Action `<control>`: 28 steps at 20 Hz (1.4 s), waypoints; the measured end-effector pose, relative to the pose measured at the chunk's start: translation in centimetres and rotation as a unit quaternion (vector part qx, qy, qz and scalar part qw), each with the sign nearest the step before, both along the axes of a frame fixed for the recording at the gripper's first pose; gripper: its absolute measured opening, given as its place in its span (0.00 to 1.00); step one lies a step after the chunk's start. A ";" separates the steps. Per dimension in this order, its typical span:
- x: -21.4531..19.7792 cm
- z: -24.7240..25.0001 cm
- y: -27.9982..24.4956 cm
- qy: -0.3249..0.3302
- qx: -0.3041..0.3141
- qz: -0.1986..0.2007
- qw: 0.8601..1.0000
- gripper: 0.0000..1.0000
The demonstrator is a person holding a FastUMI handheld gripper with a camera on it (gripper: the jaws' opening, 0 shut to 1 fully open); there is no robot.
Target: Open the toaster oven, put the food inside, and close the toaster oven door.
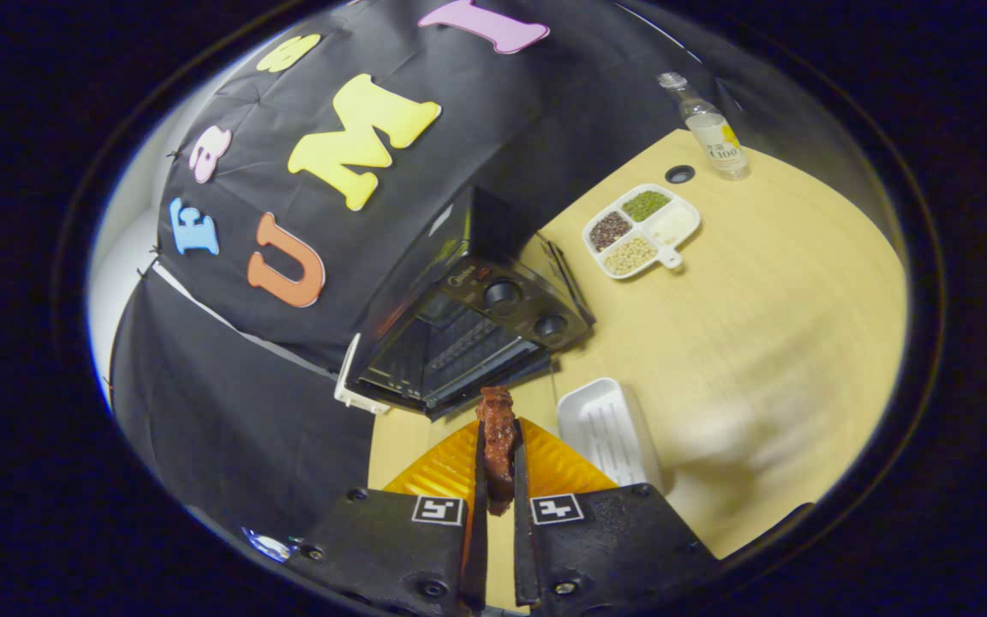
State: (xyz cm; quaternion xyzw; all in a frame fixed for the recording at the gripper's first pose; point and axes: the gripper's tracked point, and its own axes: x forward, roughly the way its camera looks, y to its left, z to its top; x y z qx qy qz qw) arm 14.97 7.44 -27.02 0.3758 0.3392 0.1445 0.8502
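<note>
2 jaws of the gripper (499, 480) clench a reddish-brown piece of cooked meat (498, 441). Black toaster oven (476, 330) sits just ahead at 12 o'clock, door down. White ridged plastic tray (607, 428) lies at 1 o'clock on the light wooden table (759, 343).

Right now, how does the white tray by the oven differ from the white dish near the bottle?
The tray is bare; the dish holds grains and beans. The tray is one ribbed well; the dish has four compartments. The tray sits just beyond the tongs, shut on the meat; the dish lies farther off. Both are white.
</note>
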 end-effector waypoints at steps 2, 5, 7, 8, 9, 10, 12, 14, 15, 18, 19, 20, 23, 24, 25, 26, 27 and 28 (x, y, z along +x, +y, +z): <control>1.1 0.3 2.2 -0.008 0.025 -0.014 1.000 0.15; 2.6 0.6 5.0 -0.020 0.048 -0.032 0.998 0.15; 3.7 0.4 6.2 -0.024 0.060 -0.050 0.997 0.15; 4.2 0.3 6.9 -0.026 0.068 -0.056 0.996 0.15; 4.8 0.0 7.5 -0.028 0.075 -0.063 0.995 0.15; 5.3 -0.4 8.1 -0.029 0.078 -0.067 0.994 0.15; 6.7 -1.1 9.3 -0.036 0.088 -0.083 0.992 0.15; 8.3 -1.6 10.5 -0.041 0.103 -0.104 0.988 0.15; 8.9 -2.1 11.0 -0.043 0.103 -0.112 0.987 0.15; 11.1 -3.4 12.8 -0.049 0.102 -0.140 0.984 0.15; 11.7 -3.6 13.4 -0.049 0.108 -0.151 0.981 0.15; 12.5 -4.0 13.9 -0.048 0.117 -0.164 0.978 0.15; 14.4 -5.2 14.9 -0.044 0.125 -0.200 0.971 0.15; 15.0 -5.6 15.1 -0.043 0.123 -0.209 0.969 0.15; 15.6 -5.9 15.3 -0.043 0.123 -0.216 0.968 0.15; 16.2 -6.1 15.5 -0.045 0.120 -0.222 0.966 0.15; 16.9 -6.2 15.7 -0.046 0.117 -0.226 0.966 0.15; 17.5 -6.4 15.9 -0.049 0.113 -0.226 0.966 0.15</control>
